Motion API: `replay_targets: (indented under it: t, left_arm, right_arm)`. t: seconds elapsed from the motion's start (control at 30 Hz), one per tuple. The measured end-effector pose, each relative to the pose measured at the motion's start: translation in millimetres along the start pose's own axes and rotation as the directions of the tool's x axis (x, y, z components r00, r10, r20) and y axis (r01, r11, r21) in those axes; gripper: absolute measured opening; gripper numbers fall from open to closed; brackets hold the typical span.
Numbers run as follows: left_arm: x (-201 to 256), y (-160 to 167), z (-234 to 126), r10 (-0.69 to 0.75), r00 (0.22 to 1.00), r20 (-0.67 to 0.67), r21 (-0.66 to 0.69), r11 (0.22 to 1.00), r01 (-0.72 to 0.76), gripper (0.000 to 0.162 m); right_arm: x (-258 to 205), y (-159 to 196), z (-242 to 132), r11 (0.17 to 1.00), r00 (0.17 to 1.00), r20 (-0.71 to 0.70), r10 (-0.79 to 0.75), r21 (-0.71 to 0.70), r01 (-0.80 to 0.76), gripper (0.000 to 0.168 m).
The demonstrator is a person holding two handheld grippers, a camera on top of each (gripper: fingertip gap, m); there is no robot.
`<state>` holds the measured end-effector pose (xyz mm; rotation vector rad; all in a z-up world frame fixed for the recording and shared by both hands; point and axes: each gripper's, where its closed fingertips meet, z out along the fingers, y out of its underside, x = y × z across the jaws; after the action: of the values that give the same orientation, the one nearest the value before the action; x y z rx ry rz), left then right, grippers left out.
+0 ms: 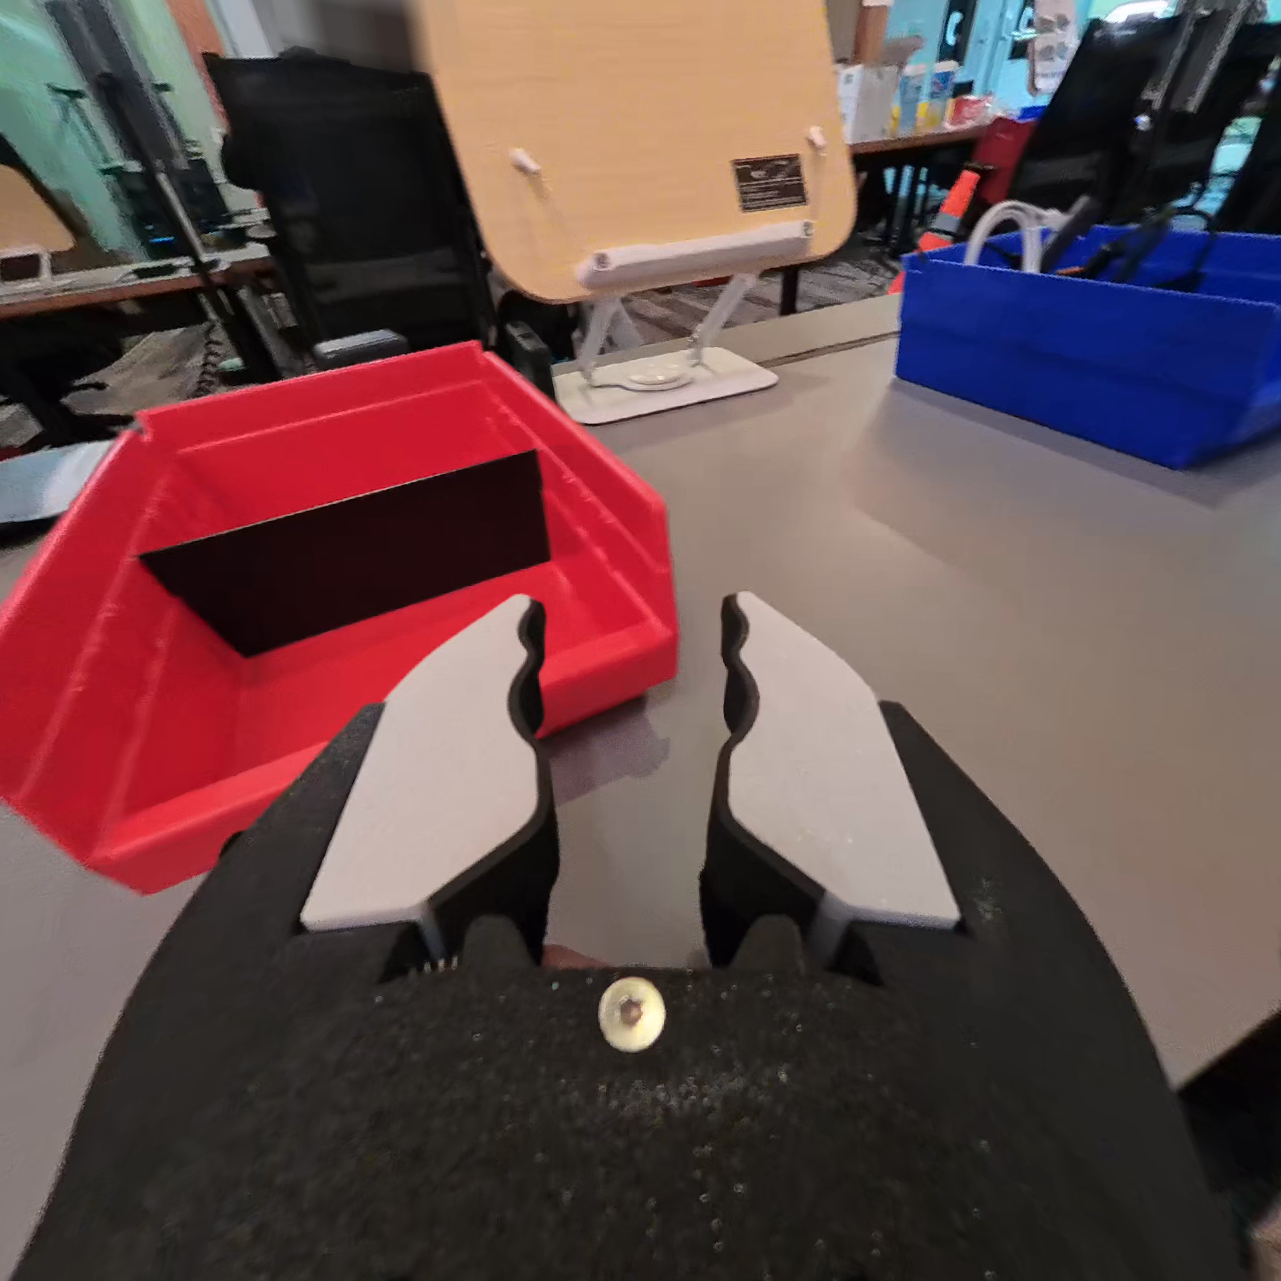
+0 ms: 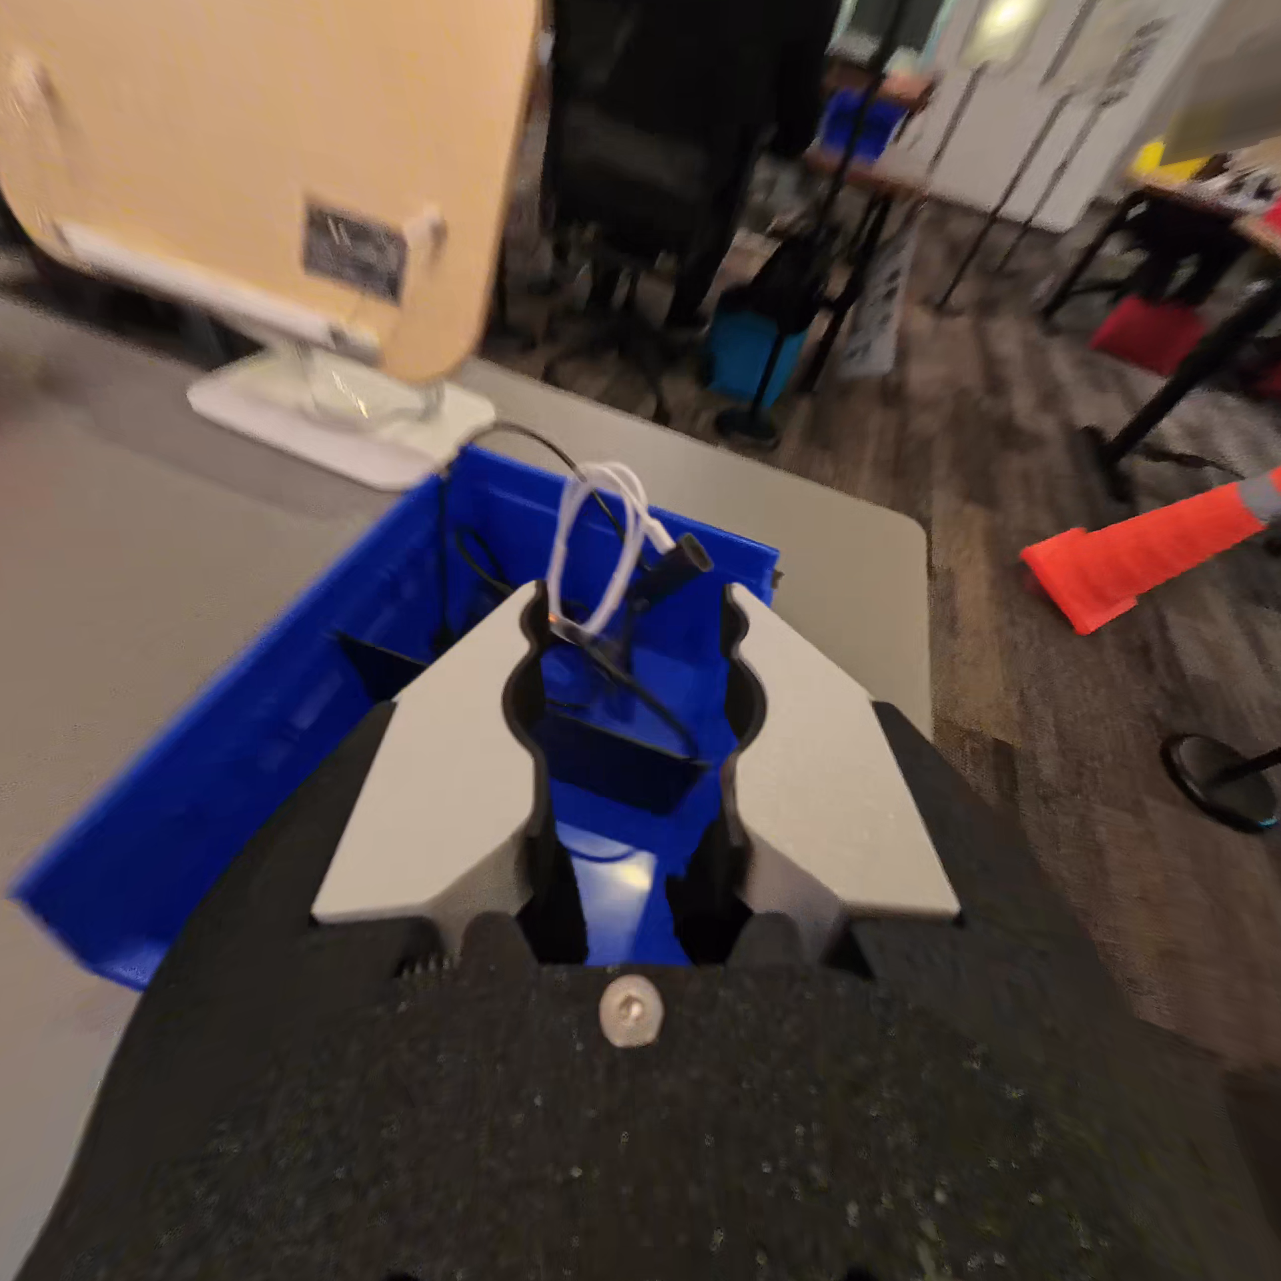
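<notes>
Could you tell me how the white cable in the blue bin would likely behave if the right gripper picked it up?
The white cable is coiled in thin loops, so it would probably be light and floppy, sagging from wherever it is pinched. It lies against black cables in the blue bin, so it might drag them along. The right gripper is open above it.

The red bin [image 1: 388, 443] and blue bin [image 2: 229, 700] look like smooth, slightly glossy plastic. The grey table [image 1: 936, 624] is matt, and the tilted board [image 1: 624, 138] has a pale wood finish.

light: even indoor, soft shadows | right view motion-blurred, warm | wide-angle edge warp | bg soft
</notes>
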<state>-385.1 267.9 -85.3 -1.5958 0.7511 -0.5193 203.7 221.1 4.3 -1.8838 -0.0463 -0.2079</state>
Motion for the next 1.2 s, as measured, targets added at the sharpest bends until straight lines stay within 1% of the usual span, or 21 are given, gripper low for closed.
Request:
replay_targets:
  t: [0.07, 0.1, 0.17, 0.27, 0.33, 0.43, 0.53, 0.6, 0.67, 0.7, 0.77, 0.83, 0.87, 0.93, 1.0, 1.1, 1.2]
  left_arm:
    - [-16, 7, 1, -0.052, 0.998, 0.037, -0.029, 0.998, 0.053, 0.049]
    - [-22, 11, 1, -0.082, 0.995, 0.051, -0.048, 0.995, 0.084, 0.049]
    - [-34, 19, 1, -0.107, 0.991, 0.085, -0.074, 0.991, 0.113, 0.048]
    - [-48, 20, 1, -0.11, 0.987, 0.119, -0.049, 0.992, 0.116, 0.051]
    - [-49, 23, 2, -0.146, 0.983, 0.113, -0.065, 0.986, 0.153, 0.046]
    - [-54, 27, 4, -0.165, 0.978, 0.127, -0.115, 0.977, 0.18, 0.045]
    - [-52, 22, 6, -0.116, 0.988, 0.1, -0.123, 0.984, 0.128, 0.037]
    - [-48, 18, 5, -0.1, 0.991, 0.088, -0.102, 0.989, 0.109, 0.027]
    - [-48, 14, 3, -0.082, 0.991, 0.105, -0.069, 0.994, 0.09, 0.029]
    - [-49, 14, 2, -0.07, 0.991, 0.117, -0.068, 0.995, 0.078, 0.033]
    - [-50, 19, 4, -0.044, 0.989, 0.141, -0.092, 0.994, 0.057, 0.044]
    - [-54, 28, 6, -0.019, 0.983, 0.183, -0.143, 0.989, 0.046, 0.047]
    - [-58, 32, 5, -0.007, 0.976, 0.217, -0.165, 0.985, 0.043, 0.044]
    - [-61, 32, 4, -0.008, 0.968, 0.251, -0.156, 0.987, 0.048, 0.039]
    - [-64, 31, 3, -0.044, 0.961, 0.274, -0.139, 0.987, 0.085, 0.039]
    - [-63, 35, 5, -0.07, 0.963, 0.261, -0.152, 0.982, 0.112, 0.039]
    - [-61, 38, 8, -0.084, 0.965, 0.249, -0.164, 0.978, 0.128, 0.045]
  right_arm:
    - [-33, 1, -27, 0.983, 0.99, -0.029, 0.139, 0.127, -0.135, 0.051]
    - [-48, 11, -36, 0.973, 0.981, -0.033, 0.191, 0.141, -0.185, 0.055]
    - [-72, 41, -49, 0.951, 0.955, -0.057, 0.291, 0.125, -0.282, 0.064]
    - [-91, 81, -67, 0.904, 0.905, -0.092, 0.416, 0.151, -0.4, 0.061]
    - [-97, 101, -70, 0.922, 0.912, -0.135, 0.386, 0.099, -0.375, 0.064]
    - [-98, 107, -68, 0.952, 0.939, -0.159, 0.304, 0.066, -0.298, 0.064]
    - [-107, 117, -61, 0.959, 0.952, -0.117, 0.284, 0.013, -0.284, 0.064]
    - [-111, 130, -56, 0.961, 0.957, -0.11, 0.267, -0.038, -0.273, 0.065]
    - [-111, 139, -54, 0.959, 0.957, -0.109, 0.268, -0.063, -0.276, 0.065]
    - [-111, 142, -54, 0.958, 0.957, -0.103, 0.272, -0.068, -0.279, 0.065]
    - [-110, 144, -53, 0.954, 0.955, -0.094, 0.283, -0.072, -0.29, 0.065]
    - [-109, 144, -51, 0.95, 0.951, -0.085, 0.297, -0.072, -0.303, 0.065]
    - [-108, 144, -50, 0.949, 0.95, -0.087, 0.3, -0.069, -0.306, 0.064]
    - [-105, 142, -48, 0.952, 0.951, -0.097, 0.294, -0.066, -0.3, 0.064]
    - [-102, 140, -46, 0.952, 0.951, -0.108, 0.291, -0.06, -0.299, 0.064]
    - [-100, 138, -44, 0.944, 0.942, -0.103, 0.32, -0.046, -0.326, 0.064]
    - [-98, 137, -44, 0.941, 0.939, -0.105, 0.329, -0.043, -0.335, 0.064]
